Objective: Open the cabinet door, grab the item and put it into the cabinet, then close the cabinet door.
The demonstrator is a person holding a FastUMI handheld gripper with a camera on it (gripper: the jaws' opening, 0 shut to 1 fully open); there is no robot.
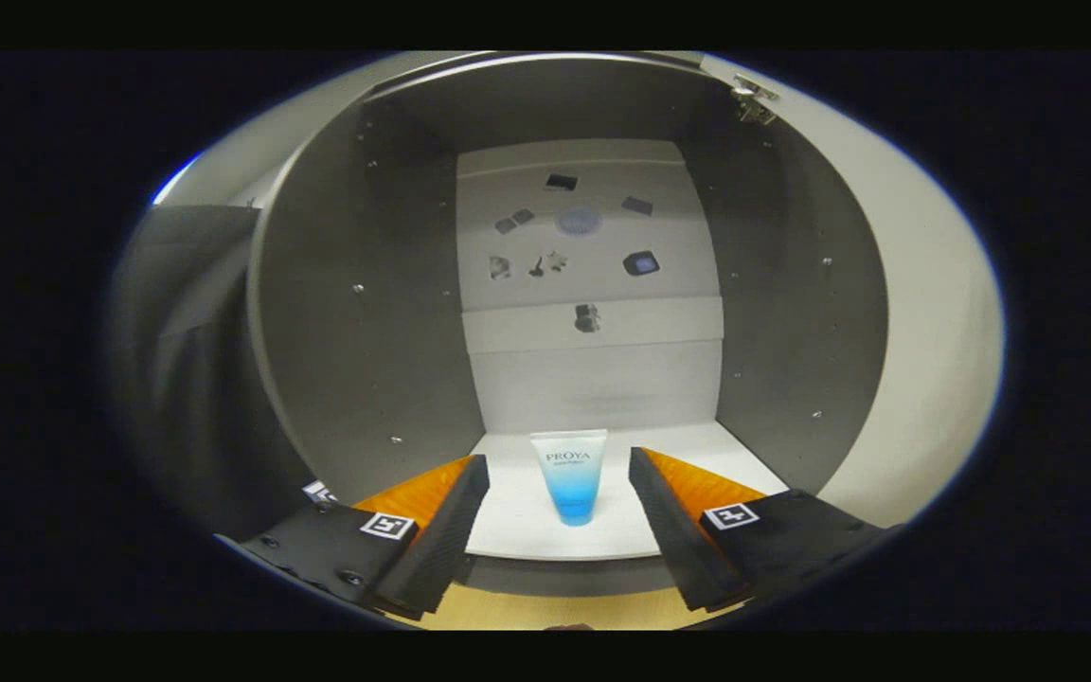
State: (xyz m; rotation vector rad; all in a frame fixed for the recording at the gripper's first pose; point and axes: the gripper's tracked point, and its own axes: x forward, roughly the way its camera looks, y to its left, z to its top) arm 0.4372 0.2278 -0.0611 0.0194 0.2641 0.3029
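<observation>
The small white-and-blue plastic tube (pixel 574 478) stood cap-down on the white cabinet floor (pixel 527 530), low in the middle of the picture. The claw (pixel 560 493) was wide open — one finger each side, not touching. Best to pull straight back — slowly.

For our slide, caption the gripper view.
Open gripper faces blue-and-white tube standing on its cap on the open grey cabinet's white shelf.

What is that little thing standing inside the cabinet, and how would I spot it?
Look into the open cabinet, down at its white floor. A small tube stands there cap-down, apart from the open hand-held gripper, between its fingers. It is white on top, fading to blue.
</observation>
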